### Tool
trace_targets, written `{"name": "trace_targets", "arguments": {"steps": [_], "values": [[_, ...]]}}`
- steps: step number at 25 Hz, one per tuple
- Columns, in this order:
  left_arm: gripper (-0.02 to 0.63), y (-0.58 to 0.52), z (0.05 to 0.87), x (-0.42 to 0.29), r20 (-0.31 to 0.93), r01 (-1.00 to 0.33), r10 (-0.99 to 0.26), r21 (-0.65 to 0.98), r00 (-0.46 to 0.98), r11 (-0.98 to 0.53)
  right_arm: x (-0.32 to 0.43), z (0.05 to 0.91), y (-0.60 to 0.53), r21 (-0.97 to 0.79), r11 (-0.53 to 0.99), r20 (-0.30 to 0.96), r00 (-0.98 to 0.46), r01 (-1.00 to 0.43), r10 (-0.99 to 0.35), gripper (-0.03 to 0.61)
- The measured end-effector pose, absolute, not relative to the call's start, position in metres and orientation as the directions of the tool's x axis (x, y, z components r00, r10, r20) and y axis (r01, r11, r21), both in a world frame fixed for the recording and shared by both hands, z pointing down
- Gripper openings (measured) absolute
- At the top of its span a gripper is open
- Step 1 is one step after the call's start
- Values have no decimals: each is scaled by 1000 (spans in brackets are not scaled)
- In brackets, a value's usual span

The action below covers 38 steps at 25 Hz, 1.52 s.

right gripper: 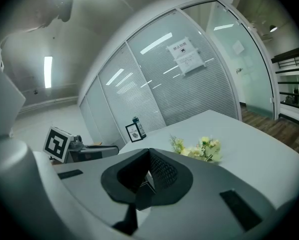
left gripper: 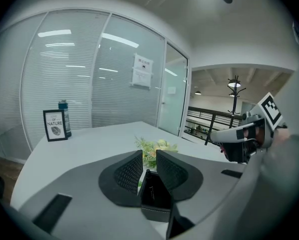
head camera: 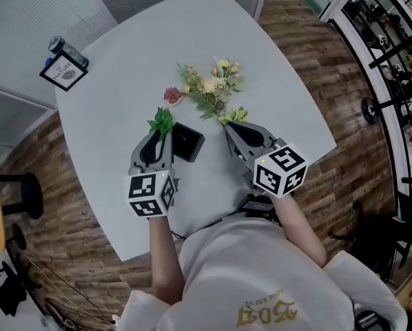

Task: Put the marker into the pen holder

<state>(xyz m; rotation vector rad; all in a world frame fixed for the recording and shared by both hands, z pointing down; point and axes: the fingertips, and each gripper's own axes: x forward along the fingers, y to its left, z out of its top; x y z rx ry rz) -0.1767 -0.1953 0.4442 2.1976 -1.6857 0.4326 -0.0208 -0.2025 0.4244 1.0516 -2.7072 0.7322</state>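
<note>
A black, square pen holder [head camera: 189, 142] stands on the white table [head camera: 123, 88] between my two grippers. My left gripper [head camera: 162, 131] is just left of it, its tips by a green leaf. In the left gripper view its jaws [left gripper: 149, 159] stand a narrow gap apart with nothing gripped, and the open top of the pen holder [left gripper: 154, 196] shows right below them. A thin dark stick may stand inside; I cannot tell if it is the marker. My right gripper [head camera: 232, 126] is right of the holder, its jaws [right gripper: 149, 154] closed together and empty.
A spray of yellow and green flowers [head camera: 209, 88] and a pink bloom [head camera: 173, 95] lie just beyond the grippers. A framed sign [head camera: 63, 71] and a small bottle [head camera: 58, 45] stand at the far left corner. The table's near edge is close to the person's body.
</note>
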Motion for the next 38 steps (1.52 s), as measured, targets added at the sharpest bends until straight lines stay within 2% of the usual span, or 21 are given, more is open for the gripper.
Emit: {"name": "trace_targets", "arguments": {"steps": [17,38], "values": [[18,-140,402,-180,317,-969,-918,129,240,-209,-20,379,-168,-308,669,209,-734,-676,-646,17],[14,-141,401,-166,317,-958,-905,135,284,-253,-17,378,-165,-286,676,219,-734,-679,-643,16]]}}
